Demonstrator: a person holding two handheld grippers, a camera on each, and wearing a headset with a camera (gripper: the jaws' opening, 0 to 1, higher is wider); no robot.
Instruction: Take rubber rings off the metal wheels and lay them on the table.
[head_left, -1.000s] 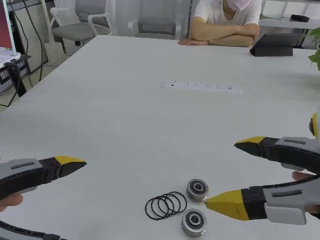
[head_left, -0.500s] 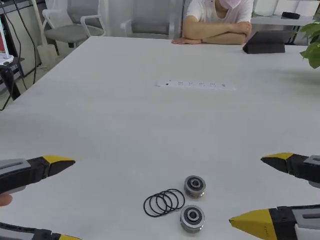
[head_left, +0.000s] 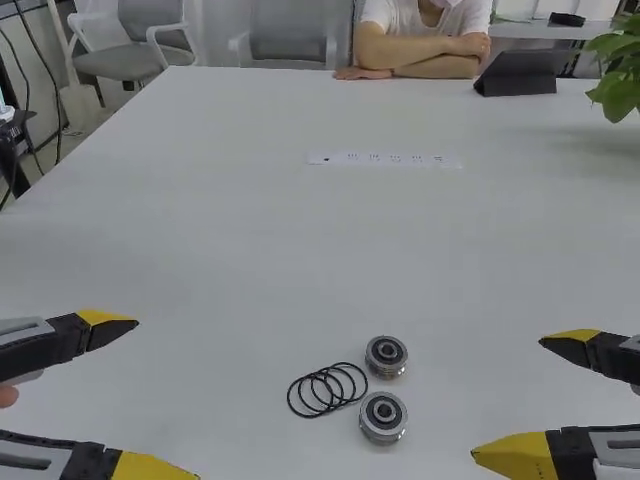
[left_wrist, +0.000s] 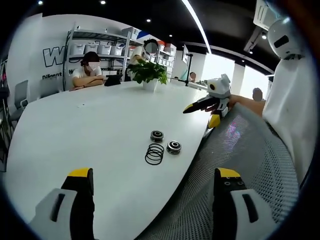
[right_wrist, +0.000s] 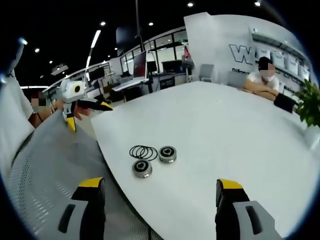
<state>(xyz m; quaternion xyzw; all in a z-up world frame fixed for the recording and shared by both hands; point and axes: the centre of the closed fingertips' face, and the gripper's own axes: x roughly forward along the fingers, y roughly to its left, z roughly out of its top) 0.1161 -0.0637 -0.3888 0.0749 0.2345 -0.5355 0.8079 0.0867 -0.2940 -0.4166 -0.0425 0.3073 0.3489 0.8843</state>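
left gripper (left_wrist: 154, 174) jaws wide | right gripper (right_wrist: 160, 182) jaws wide | thin black rubber rings (head_left: 328, 389) clustered on white table (head_left: 300, 230) beside two round metal wheels (head_left: 386, 355) | likely next — pin one wheel and check its groove for a leftover ring

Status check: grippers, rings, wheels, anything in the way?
Left gripper and right gripper open, empty, flanking the work. Rings overlapping on table beside two wheels. Person at far end, out of the way.
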